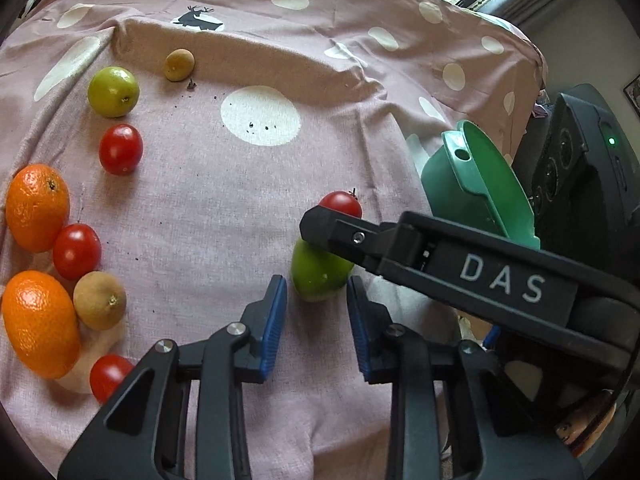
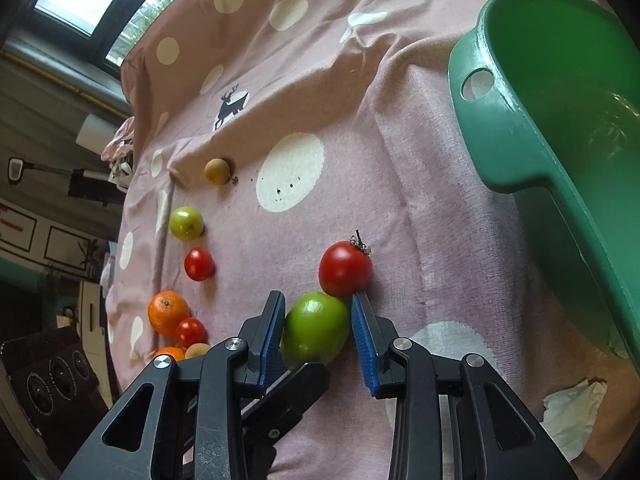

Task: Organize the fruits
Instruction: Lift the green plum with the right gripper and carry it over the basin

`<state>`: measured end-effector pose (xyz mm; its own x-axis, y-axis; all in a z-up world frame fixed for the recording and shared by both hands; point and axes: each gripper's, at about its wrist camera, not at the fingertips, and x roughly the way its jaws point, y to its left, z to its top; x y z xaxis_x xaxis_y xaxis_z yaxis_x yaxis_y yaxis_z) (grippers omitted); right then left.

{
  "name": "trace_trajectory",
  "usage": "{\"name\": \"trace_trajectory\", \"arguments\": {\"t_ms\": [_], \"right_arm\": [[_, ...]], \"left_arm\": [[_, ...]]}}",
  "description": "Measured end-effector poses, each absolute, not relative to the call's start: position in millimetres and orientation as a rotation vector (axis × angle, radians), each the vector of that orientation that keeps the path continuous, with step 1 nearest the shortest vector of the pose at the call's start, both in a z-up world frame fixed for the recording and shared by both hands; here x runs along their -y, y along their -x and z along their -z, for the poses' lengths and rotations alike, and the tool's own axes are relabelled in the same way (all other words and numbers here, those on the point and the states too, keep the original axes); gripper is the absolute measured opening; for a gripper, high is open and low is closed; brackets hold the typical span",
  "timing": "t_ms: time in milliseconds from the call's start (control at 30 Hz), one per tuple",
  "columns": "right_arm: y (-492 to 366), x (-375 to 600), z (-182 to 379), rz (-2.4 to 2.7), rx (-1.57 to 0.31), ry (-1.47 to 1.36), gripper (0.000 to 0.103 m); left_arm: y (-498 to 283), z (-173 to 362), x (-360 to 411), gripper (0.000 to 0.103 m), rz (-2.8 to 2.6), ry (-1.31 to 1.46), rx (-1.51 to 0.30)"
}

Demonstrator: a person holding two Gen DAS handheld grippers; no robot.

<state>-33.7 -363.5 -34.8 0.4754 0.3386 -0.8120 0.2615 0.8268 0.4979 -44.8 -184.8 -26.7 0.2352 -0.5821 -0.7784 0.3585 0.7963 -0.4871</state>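
Observation:
A green oval fruit [image 2: 315, 330] lies on the pink spotted cloth [image 2: 360, 128], and my right gripper [image 2: 319, 300] is shut on it, blue pads against both its sides. A red tomato [image 2: 346, 268] with a stalk touches the fruit's far side. In the left wrist view the right gripper's finger [image 1: 332, 234] crosses over the green fruit [image 1: 320, 276]. My left gripper [image 1: 317, 282] stands shut just before that fruit, with bare cloth between its pads and the fruit's near end at their tips. One left finger [image 2: 296, 384] shows under the fruit in the right wrist view.
A green plastic basin [image 2: 560, 120] stands to the right. At the left lie two oranges [image 1: 37, 207], three tomatoes [image 1: 121, 149], another green fruit [image 1: 113, 91] and two brown fruits [image 1: 100, 300]. A crumpled tissue [image 2: 576, 412] lies near the basin. A black device [image 1: 580, 184] stands beyond the cloth's edge.

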Motion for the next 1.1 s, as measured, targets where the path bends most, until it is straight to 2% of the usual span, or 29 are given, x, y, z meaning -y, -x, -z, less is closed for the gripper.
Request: {"name": "trace_trajectory", "arguments": {"t_ms": [433, 1100], "right_arm": [[33.7, 357.2, 30.8, -0.037, -1.077, -0.598, 0.036], [55.8, 328.9, -21.5, -0.049, -0.854, -0.499, 0.036]], "left_arm": [[44.8, 24.8, 183.0, 0.028, 0.644, 0.211, -1.14], [60.9, -21.7, 166.1, 0.028, 0.673, 0.214, -0.953]]}}
